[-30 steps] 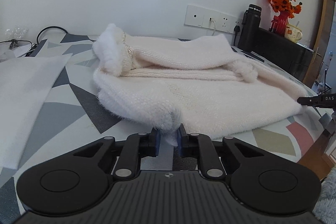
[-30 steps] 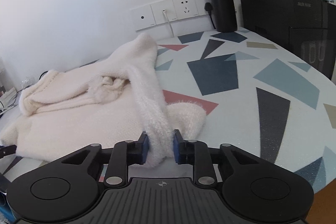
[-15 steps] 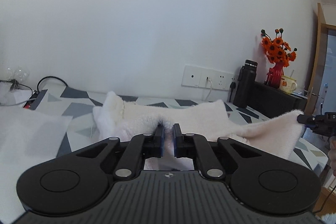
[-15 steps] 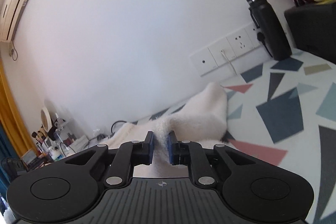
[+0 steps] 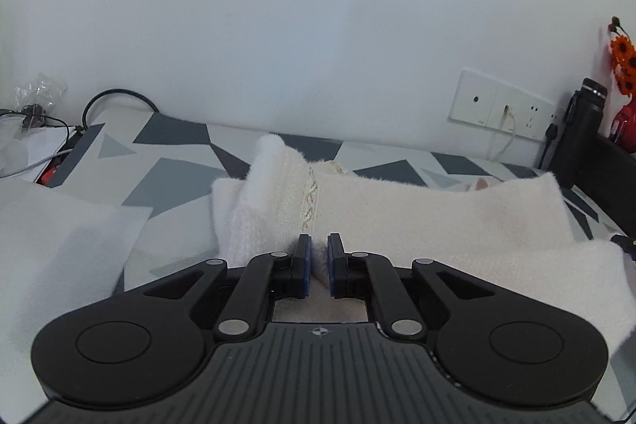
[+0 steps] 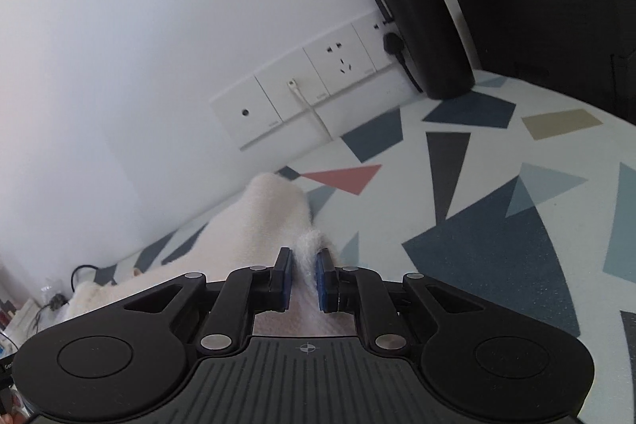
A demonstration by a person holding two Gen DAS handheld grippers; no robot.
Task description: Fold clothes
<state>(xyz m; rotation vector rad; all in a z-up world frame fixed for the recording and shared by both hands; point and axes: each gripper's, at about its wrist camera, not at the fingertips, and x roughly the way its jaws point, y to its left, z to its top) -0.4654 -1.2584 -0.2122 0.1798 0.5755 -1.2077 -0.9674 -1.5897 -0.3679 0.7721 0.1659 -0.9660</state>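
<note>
While both grippers pinch the fluffy cream sweater (image 5: 417,209), the garment lies stretched between them over the patterned surface (image 5: 167,161). The left gripper (image 5: 318,265) has its blue pads nearly together, with a thin fold of the knit pressed between them; its jaws have just been closing on this fold. The right gripper (image 6: 304,277) is also narrow and holds a thick fuzzy edge of the same sweater (image 6: 258,221); its jaws too have just been closing on the cloth.

In the left wrist view the far edge of the surface meets the white wall (image 5: 318,26) at 12 o'clock. A white soft sheet (image 5: 59,245) covers the surface at 9 o'clock, and black cables (image 5: 115,96) lie at 10 o'clock. At 3 o'clock the sweater reaches the frame's edge.

In the right wrist view open room lies from 1 to 4 o'clock, where the surface (image 6: 497,185) is bare, smooth and printed with grey, blue and pink triangles. A tall black cylindrical bottle (image 6: 417,18) stands at 1 o'clock against the white socket panel (image 6: 310,90), just beside a black box (image 6: 556,22).

The sweater is woolly, with a twisted trim line (image 5: 310,201).
</note>
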